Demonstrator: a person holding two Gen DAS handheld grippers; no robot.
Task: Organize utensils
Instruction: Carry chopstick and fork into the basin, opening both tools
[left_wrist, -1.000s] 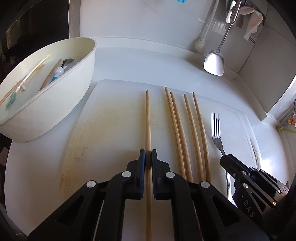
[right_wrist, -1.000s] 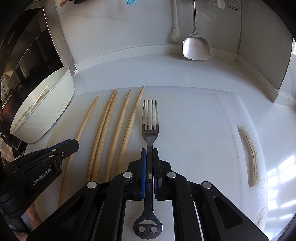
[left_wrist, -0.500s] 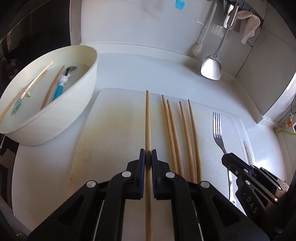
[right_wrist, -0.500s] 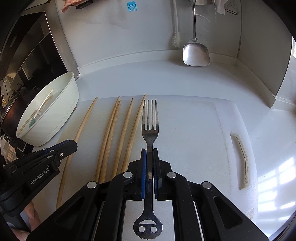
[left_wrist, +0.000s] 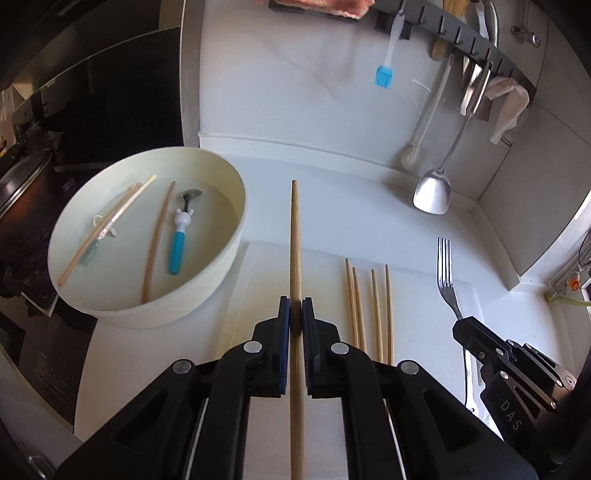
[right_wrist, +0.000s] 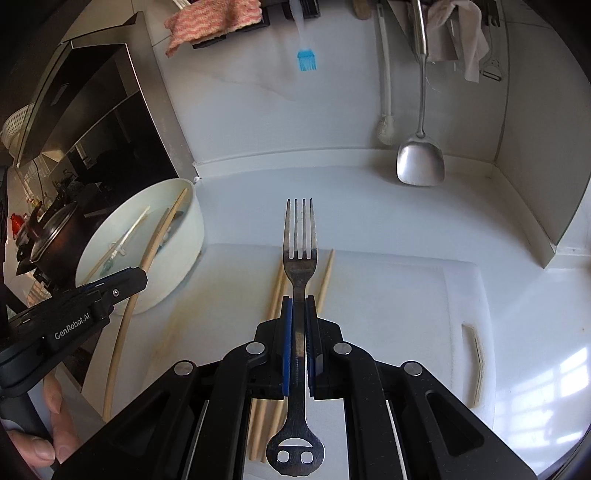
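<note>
We held a chopstick (left_wrist: 295, 240) clamped mid-length in our left gripper (left_wrist: 295, 314), raised near the bowl (left_wrist: 225, 295). Our right gripper (right_wrist: 299, 317) pinched the fork (right_wrist: 300, 258) by its neck, apparently above the board (right_wrist: 406, 302). Both seemed light, stiff and slippery.

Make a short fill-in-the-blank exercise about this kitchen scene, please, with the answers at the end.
1. The left gripper is shut on a single wooden ____.
2. The right gripper is shut on the handle of a metal ____.
3. The number of chopsticks lying on the cutting board is ____.
4. The spoon with the blue handle lies inside the white ____.

Answers: chopstick; fork; four; bowl
</note>
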